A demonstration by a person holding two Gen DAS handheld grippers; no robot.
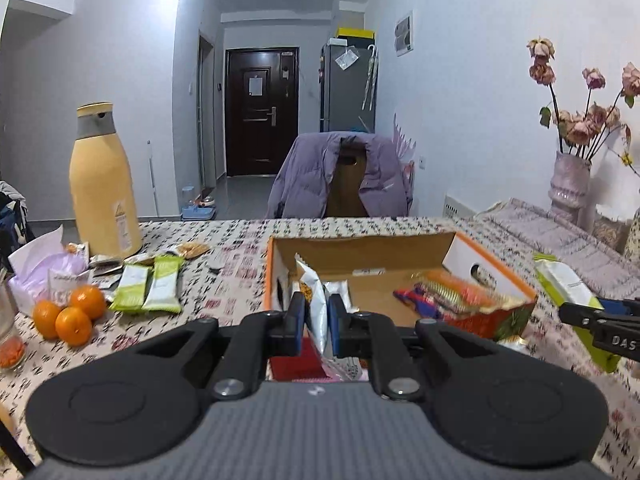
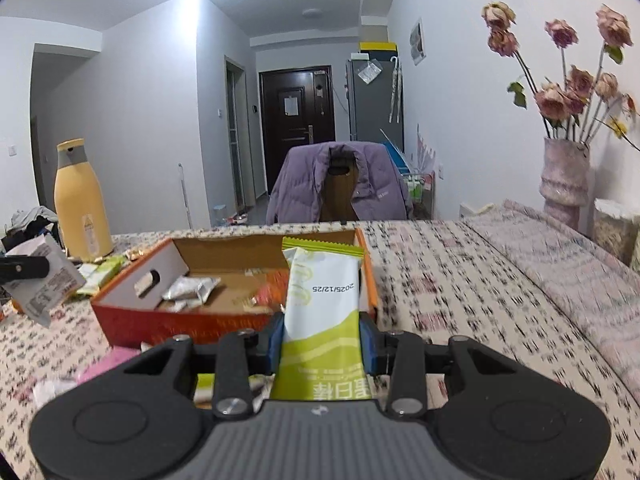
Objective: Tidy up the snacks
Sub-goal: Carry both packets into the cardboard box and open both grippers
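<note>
A white snack packet (image 1: 316,312) stands pinched edge-on between the nearly closed fingers (image 1: 296,320) of the left gripper (image 1: 317,326), in front of the near edge of the open orange cardboard box (image 1: 404,256). The right gripper (image 2: 322,340) clamps a green-and-white snack bar (image 2: 320,300) upright, its fingers (image 2: 275,340) set partly apart at the bar's sides, by the box's right end. More green bars (image 1: 146,288) and three oranges (image 1: 68,314) lie on the patterned tabletop (image 1: 224,280) beside a yellow bottle (image 1: 102,184).

Your box (image 1: 400,252) sits mid-table (image 1: 240,240); bottle (image 1: 102,184) at its far left edge; oranges (image 1: 68,316) before it; vase (image 1: 570,184) far right.
</note>
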